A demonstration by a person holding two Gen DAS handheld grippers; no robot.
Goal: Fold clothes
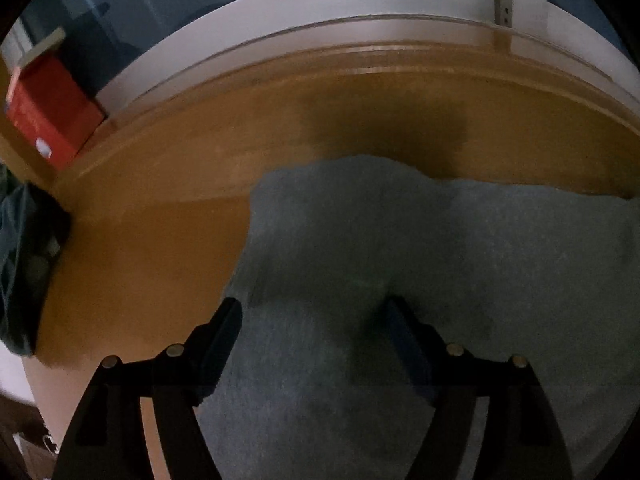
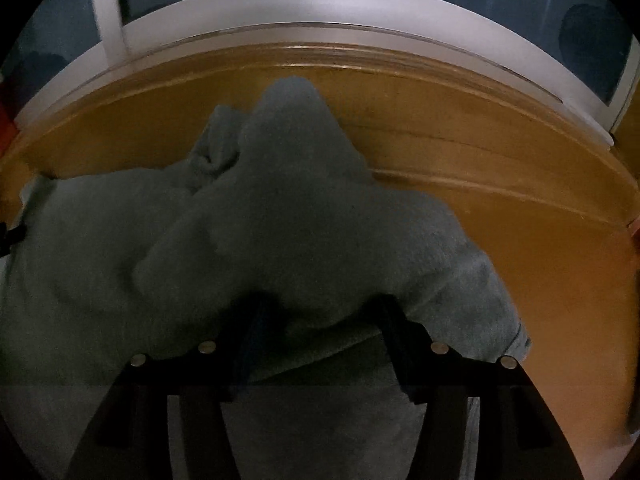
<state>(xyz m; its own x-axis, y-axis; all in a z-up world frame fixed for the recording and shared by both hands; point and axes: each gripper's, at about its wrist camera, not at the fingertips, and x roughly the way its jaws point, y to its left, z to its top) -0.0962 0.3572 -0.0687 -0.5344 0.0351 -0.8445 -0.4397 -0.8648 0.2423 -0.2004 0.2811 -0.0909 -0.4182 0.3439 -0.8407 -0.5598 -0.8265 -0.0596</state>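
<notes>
A grey fleece garment lies on the brown wooden table. In the left wrist view it is spread fairly flat. My left gripper is open, its black fingers wide apart over the garment's near left part, nothing between them. In the right wrist view the same grey garment is bunched into a raised hump, with a narrow part reaching toward the far table edge. My right gripper is open, its fingers straddling a thick fold of the cloth; the fingertips are partly hidden by it.
A red box stands at the table's far left corner. A dark green cloth pile sits at the left edge. A white window frame runs behind the table. Bare table lies right of the garment.
</notes>
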